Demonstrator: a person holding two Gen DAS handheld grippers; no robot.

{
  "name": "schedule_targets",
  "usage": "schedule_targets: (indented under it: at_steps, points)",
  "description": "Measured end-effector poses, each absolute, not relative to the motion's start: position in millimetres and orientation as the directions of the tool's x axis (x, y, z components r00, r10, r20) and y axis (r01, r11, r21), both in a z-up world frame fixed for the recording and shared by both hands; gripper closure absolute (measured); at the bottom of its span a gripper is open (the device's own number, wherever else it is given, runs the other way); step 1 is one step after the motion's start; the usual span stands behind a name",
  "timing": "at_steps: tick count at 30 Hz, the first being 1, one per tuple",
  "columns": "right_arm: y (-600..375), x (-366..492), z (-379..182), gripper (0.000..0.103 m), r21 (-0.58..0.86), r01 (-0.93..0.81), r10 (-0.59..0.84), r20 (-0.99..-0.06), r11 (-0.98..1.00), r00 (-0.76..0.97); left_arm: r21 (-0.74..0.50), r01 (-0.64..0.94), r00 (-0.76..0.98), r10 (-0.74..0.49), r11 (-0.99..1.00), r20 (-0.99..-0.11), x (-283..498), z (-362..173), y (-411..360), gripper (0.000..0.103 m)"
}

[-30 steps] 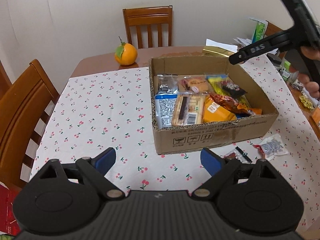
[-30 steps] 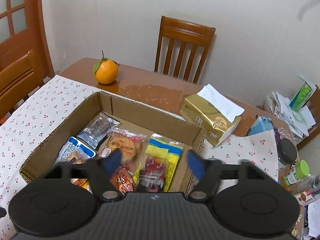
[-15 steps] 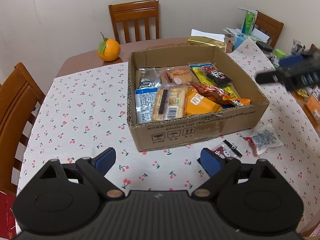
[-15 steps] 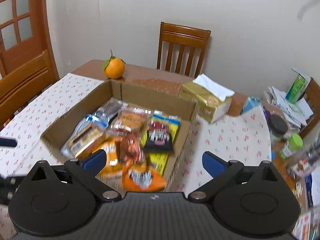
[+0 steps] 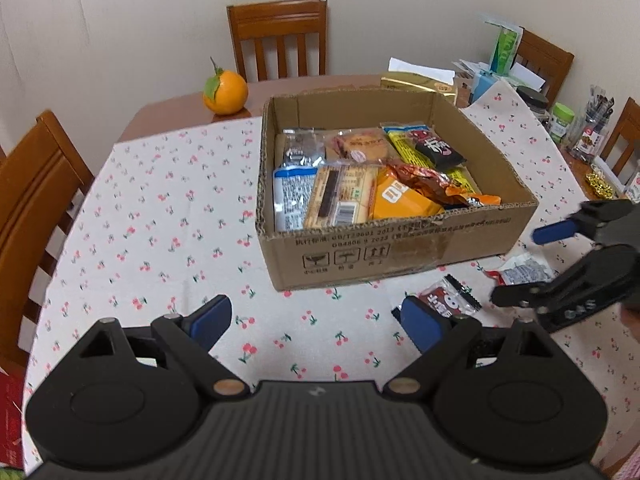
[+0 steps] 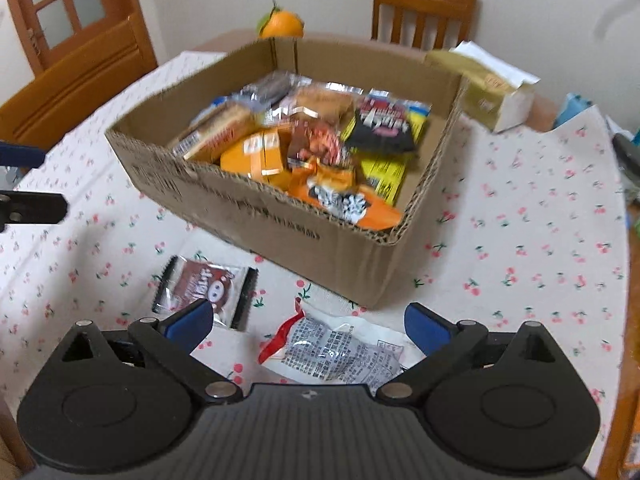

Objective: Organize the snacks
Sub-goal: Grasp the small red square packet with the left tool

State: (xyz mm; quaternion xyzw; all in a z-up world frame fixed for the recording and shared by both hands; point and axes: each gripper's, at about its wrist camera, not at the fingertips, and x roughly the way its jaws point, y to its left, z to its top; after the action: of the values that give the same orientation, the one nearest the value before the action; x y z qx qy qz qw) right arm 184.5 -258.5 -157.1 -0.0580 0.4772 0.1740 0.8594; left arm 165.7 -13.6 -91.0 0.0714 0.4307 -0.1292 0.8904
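A cardboard box holding several snack packets stands on the cherry-print tablecloth. Two packets lie on the cloth in front of it: a brown one and a white one with a red end. My left gripper is open and empty, hovering short of the box. My right gripper is open and empty, just above the white packet; it also shows in the left wrist view at the right edge.
An orange sits on the bare table behind the box. A gold tissue pack lies at the box's far right. Jars and papers crowd the right end. Wooden chairs stand around the table.
My right gripper has come down from over the box to the front right of it, low above the two loose packets. My left gripper has drawn back slightly and stayed open.
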Motion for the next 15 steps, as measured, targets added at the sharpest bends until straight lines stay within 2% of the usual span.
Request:
schedule_targets:
  at_steps: [5,10,15]
  points:
    - [-253,202,-170,0.0,0.066,-0.405,0.258,-0.86,0.912,0.441,-0.069,0.274,0.543,-0.213,0.959,-0.813,169,-97,-9,0.008]
    - [-253,197,-179,0.0,0.097,-0.428,0.269,-0.891,0.899,0.364,0.011,0.342,0.535,-0.185,0.94,-0.824,169,-105,-22,0.007]
    - [-255,173,-176,0.0,0.108,-0.426,0.26,-0.912,0.898,0.318,0.003,0.47,0.489,-0.258,0.883,-0.833,172,-117,-42,0.007]
